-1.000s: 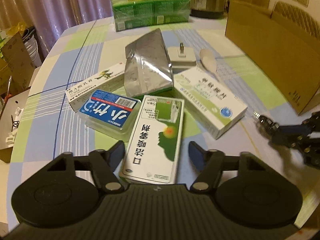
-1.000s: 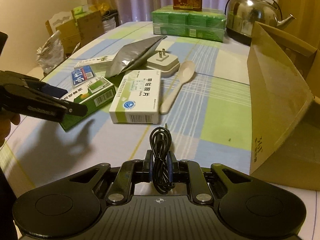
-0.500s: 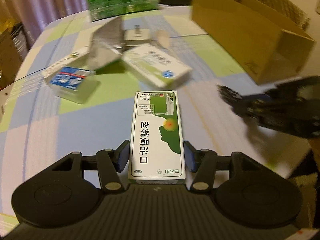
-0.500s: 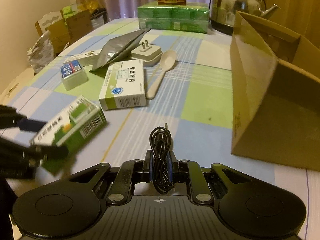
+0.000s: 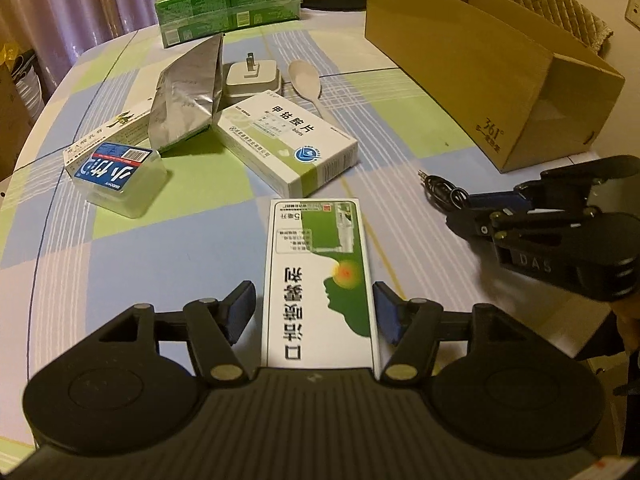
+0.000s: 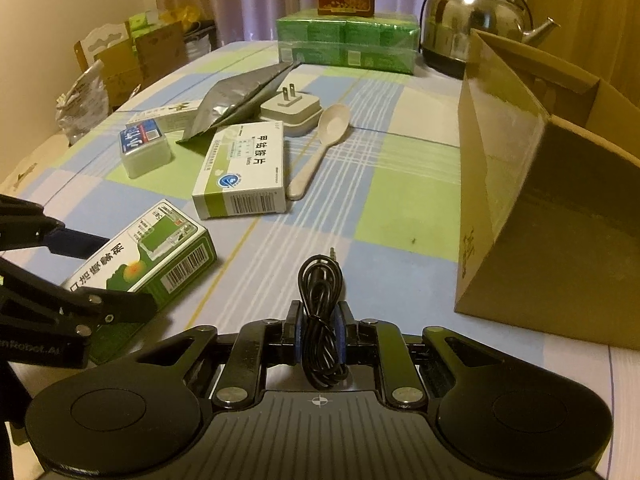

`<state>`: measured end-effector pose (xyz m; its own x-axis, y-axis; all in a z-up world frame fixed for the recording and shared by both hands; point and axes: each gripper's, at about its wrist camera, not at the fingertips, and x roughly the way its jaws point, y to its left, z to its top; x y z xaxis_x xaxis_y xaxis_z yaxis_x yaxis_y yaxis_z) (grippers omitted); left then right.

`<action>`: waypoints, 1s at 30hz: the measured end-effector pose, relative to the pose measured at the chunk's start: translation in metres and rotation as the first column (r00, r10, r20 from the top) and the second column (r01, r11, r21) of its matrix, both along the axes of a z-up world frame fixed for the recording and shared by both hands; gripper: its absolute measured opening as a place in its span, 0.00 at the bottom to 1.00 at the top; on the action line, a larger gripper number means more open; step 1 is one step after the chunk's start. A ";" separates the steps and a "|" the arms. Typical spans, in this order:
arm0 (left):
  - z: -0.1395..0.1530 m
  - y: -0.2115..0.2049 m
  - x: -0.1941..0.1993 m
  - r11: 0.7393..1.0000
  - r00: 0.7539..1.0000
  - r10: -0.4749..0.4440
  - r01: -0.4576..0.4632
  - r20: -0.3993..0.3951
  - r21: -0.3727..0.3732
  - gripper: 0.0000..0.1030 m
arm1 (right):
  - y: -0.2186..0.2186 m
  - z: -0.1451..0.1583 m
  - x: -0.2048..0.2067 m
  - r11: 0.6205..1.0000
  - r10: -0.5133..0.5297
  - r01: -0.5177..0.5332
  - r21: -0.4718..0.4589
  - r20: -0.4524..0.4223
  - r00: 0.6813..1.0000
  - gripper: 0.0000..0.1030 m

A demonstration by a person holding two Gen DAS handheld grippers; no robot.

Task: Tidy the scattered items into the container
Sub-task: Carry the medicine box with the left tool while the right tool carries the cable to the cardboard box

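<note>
My left gripper [image 5: 314,312] is shut on a green-and-white medicine box [image 5: 320,276], held lengthwise between its blue pads, just above the table's near part. The right wrist view shows that same box [image 6: 140,256] at the lower left, with the left gripper [image 6: 130,274] around it. My right gripper [image 6: 320,332] is shut on a coiled black cable [image 6: 320,288]. It sits to the right of the left one, short of the open cardboard box [image 6: 492,168]. In the left wrist view the cable [image 5: 440,190] sticks out of the right gripper [image 5: 460,210], with the cardboard box [image 5: 460,60] behind.
Mid-table lie a white-green medicine box [image 5: 286,142], a foil pouch [image 5: 188,100], a charger plug [image 5: 252,78], a beige spoon [image 5: 306,80], a blue-labelled clear case [image 5: 118,178] and a long white box [image 5: 112,128]. A green pack stack [image 5: 228,4] and a kettle [image 6: 476,20] stand at the far edge.
My left gripper went from open around the green-and-white box to shut on it and drew it back away from the pile. The right gripper kept hold of the cable and drifted slightly.
</note>
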<state>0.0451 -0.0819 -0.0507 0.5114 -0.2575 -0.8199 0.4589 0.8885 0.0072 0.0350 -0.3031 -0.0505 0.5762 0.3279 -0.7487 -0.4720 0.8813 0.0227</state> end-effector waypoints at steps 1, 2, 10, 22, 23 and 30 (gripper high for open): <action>-0.001 -0.001 0.002 1.000 1.000 0.000 0.000 -0.003 0.000 0.56 | 0.001 0.000 0.000 1.000 0.001 -0.001 -0.002 0.002 1.000 0.12; -0.002 -0.001 0.003 1.000 1.000 -0.003 0.003 -0.010 0.000 0.55 | 0.001 0.000 0.001 1.000 0.001 -0.001 -0.003 0.002 1.000 0.12; -0.001 -0.005 0.001 1.000 1.000 -0.010 0.010 -0.023 0.008 0.49 | -0.003 0.005 0.002 1.000 -0.021 0.022 0.014 -0.013 1.000 0.11; 0.045 -0.012 -0.010 0.999 0.999 -0.016 0.018 0.050 -0.046 0.49 | -0.018 0.052 -0.016 0.996 -0.052 0.047 0.073 0.079 0.995 0.11; 0.050 -0.014 -0.009 0.998 0.998 -0.019 0.022 0.058 -0.050 0.49 | -0.019 0.057 -0.016 0.996 -0.056 0.049 0.077 0.089 0.994 0.11; 0.080 -0.034 -0.003 0.994 0.993 -0.041 0.052 0.113 -0.095 0.49 | -0.033 0.091 -0.018 0.991 -0.084 0.066 0.117 0.157 0.984 0.11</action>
<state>0.0419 -0.1161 0.0289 0.5835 -0.3588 -0.7286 0.5008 0.8652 -0.0250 0.0174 -0.3364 0.0410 0.7121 0.3550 -0.6057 -0.4105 0.9105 0.0510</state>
